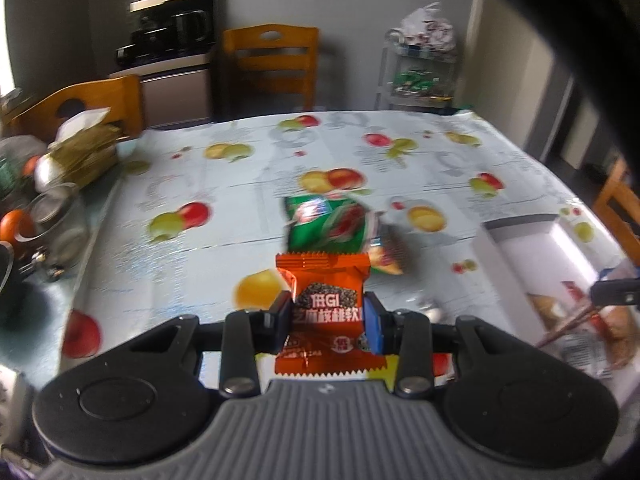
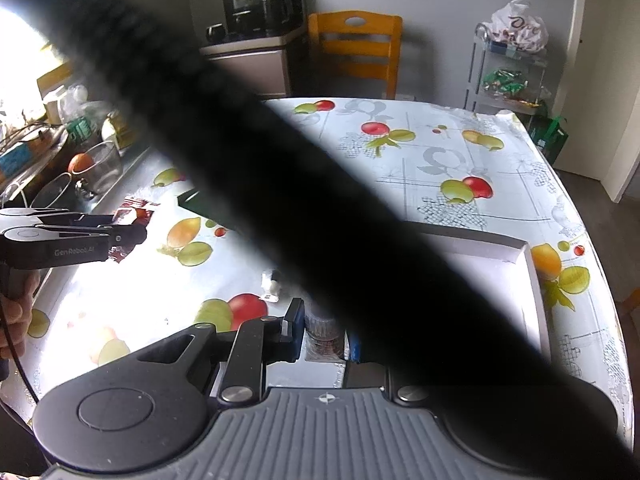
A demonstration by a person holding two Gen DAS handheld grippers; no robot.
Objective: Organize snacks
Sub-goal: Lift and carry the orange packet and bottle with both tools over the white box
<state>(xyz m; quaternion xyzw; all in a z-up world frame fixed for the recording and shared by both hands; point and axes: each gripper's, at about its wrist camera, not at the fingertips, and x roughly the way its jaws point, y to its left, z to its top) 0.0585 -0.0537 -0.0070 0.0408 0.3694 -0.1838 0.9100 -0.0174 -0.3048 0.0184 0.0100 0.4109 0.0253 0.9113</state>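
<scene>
Left gripper (image 1: 326,322) clamps an orange packet (image 1: 328,312) printed "GI"; right gripper (image 2: 324,330) pinches a small clear-wrapped item (image 2: 324,332), label unreadable; "GenRobot.AI" marks the left gripper's body.

Both wrist cameras look steeply down, close over the same fruit-print table (image 1: 248,216).

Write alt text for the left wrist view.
The left gripper is shut on an orange snack packet above a table with a fruit-print cloth. Beyond it lies a green snack packet, and a white box sits at the right, with wooden chairs behind.
</scene>
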